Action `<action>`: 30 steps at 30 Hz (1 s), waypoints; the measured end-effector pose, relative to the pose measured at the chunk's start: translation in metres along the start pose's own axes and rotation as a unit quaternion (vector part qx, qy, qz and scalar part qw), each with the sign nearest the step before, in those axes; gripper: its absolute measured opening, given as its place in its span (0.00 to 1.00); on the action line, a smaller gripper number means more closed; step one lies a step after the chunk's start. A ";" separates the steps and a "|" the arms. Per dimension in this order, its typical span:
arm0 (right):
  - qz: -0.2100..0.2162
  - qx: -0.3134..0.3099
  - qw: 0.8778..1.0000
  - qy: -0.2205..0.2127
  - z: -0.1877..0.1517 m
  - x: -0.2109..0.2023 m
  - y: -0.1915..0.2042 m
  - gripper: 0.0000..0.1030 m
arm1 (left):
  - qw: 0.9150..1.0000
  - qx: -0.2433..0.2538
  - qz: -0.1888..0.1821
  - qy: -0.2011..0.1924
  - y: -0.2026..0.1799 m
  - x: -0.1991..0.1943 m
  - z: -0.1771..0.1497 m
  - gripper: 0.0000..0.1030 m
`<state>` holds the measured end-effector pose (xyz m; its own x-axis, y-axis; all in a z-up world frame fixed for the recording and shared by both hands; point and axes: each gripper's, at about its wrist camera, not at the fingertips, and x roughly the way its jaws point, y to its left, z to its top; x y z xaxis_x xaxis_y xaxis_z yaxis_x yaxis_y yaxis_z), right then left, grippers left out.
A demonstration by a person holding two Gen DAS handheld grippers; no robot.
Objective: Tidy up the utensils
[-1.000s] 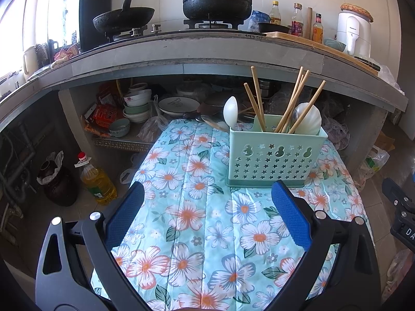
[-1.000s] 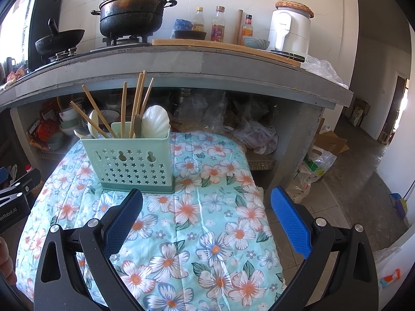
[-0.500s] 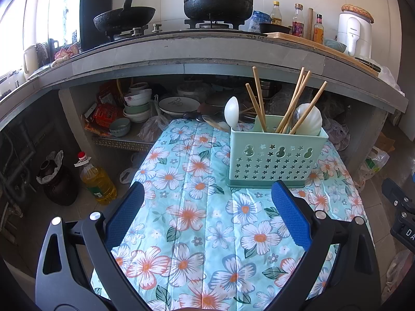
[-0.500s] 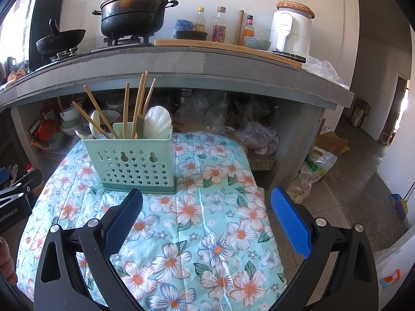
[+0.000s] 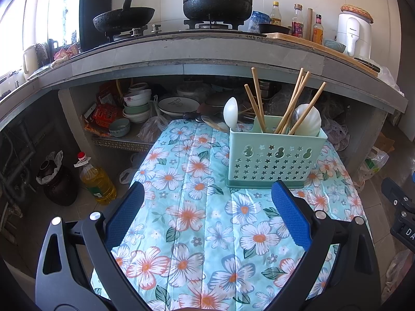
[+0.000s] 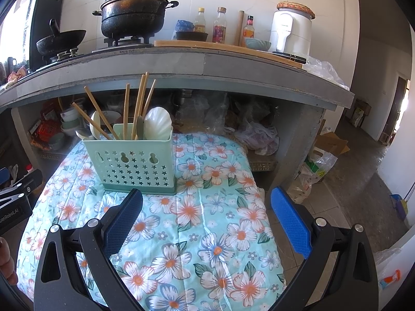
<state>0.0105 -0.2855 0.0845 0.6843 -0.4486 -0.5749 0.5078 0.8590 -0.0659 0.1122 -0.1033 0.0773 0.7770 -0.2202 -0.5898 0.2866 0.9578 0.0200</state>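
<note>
Chopsticks, thin pale wooden sticks, stood leaning at loose angles in a mint-green perforated plastic caddy on the floral turquoise tablecloth, beside a white shell-shaped plastic scoop and a white spoon. They looked light, stiff and smooth (likely to swivel if pinched low), so a mid-shaft pinch seemed best. The left gripper and right gripper hovered short of the caddy, jaws spread wide, holding nothing.

Right claw spread wide, empty, above floral cloth; utensil caddy ahead-left.
</note>
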 end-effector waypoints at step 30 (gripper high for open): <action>0.004 0.002 1.000 -0.001 0.003 -0.001 -0.002 0.94 | 1.000 -0.001 -0.002 0.000 0.000 0.000 0.000 0.92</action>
<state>0.0106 -0.2871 0.0875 0.6888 -0.4430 -0.5739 0.5047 0.8613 -0.0591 0.1121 -0.1029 0.0773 0.7757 -0.2236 -0.5902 0.2884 0.9574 0.0163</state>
